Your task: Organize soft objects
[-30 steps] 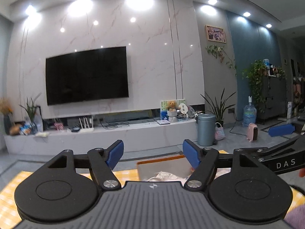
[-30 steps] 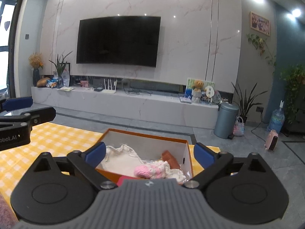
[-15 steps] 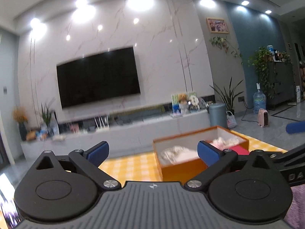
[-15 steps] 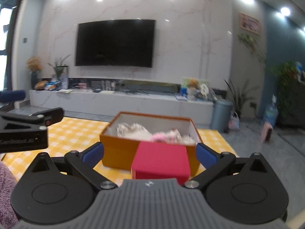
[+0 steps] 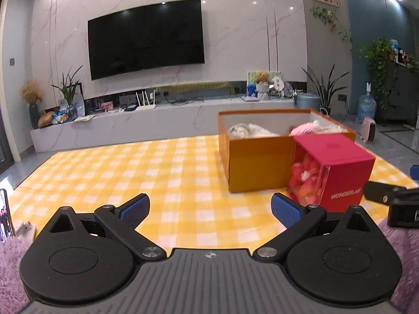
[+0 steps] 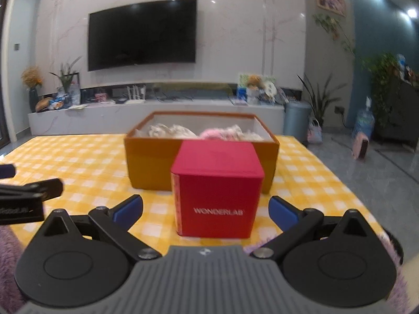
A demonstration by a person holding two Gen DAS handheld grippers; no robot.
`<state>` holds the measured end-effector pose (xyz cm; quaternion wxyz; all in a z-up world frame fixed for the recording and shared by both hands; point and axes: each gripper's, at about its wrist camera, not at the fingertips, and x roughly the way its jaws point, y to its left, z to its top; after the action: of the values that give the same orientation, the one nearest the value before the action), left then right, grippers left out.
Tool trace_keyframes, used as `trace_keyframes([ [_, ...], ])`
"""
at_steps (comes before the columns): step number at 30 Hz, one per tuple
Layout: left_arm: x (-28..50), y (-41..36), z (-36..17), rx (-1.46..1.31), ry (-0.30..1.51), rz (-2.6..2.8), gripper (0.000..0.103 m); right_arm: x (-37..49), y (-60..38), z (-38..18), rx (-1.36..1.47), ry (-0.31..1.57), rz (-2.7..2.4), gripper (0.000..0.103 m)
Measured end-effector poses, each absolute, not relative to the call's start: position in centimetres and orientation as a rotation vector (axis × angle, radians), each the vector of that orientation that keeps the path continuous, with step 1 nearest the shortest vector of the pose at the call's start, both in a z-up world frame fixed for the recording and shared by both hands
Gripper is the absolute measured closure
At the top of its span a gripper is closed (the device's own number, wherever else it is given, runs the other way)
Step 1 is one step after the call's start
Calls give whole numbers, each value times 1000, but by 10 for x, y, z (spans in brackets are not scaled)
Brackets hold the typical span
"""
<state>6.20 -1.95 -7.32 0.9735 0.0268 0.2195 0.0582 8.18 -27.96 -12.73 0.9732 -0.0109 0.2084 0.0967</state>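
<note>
Left gripper (image 5: 210,208) and right gripper (image 6: 205,209) both spread wide, holding nothing; red box (image 6: 217,188) near, touching orange box (image 6: 157,162) of soft items behind.

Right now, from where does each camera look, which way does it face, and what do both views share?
Left wrist: on the left gripper, low over the yellow checked cloth, facing the TV wall; orange box ahead to the right; open blue fingers and purple fuzzy sleeve show.
Right wrist: on the right gripper, facing the red box straight ahead; its fingers stand open.
Shared: both boxes, cloth, TV; each view catches the other gripper.
</note>
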Motion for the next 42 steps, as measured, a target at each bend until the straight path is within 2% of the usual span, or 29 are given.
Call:
trace_keyframes([
  [7,64,-6,-97,6,533,163,0,94,-280,-138,5,487,188,3],
  [16,50,-17,-89,69,419,122,0,91,-287,-138,46,457,162,3],
  [42,51,-15,-86,36,436,124,0,88,-286,-135,25,439,156,3],
])
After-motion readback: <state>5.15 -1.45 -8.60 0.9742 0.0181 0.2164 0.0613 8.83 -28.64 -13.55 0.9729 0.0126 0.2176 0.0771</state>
